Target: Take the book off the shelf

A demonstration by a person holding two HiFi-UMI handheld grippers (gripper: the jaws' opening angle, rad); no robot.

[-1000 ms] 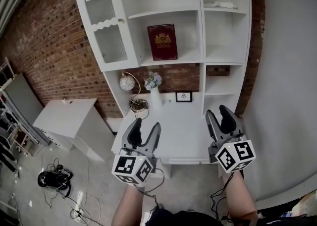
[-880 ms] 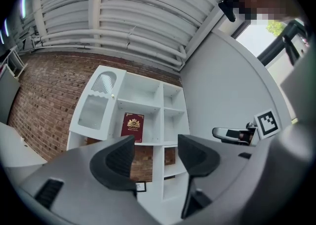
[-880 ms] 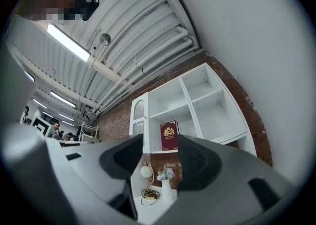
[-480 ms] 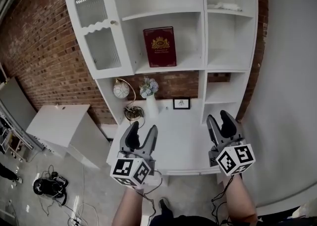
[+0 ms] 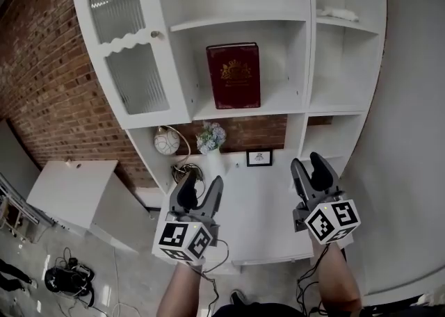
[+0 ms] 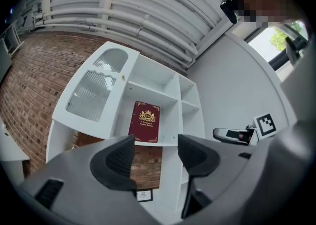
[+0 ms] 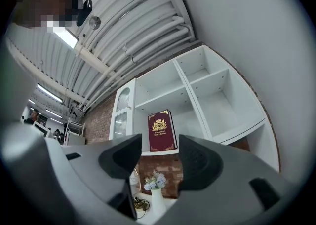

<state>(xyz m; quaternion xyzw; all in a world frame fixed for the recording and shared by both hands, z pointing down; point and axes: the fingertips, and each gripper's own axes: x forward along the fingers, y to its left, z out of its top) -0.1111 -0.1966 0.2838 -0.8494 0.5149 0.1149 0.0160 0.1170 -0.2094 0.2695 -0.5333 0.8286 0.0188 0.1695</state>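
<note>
With jaws apart and empty, raise left gripper (image 5: 200,187) and right gripper (image 5: 309,169) to upper-centre book (image 5: 233,76); clamp side edges squarely.

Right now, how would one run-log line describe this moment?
stage: before grasp | book: upright on shelf, untouched | left gripper: open, empty | right gripper: open, just widened, empty

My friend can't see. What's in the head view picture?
A dark red book with gold print stands alone on a white shelf against a brick wall. Lower down, near a white desk, a person holds the left tool and the right tool, both open and empty, the right just opened wider.
</note>
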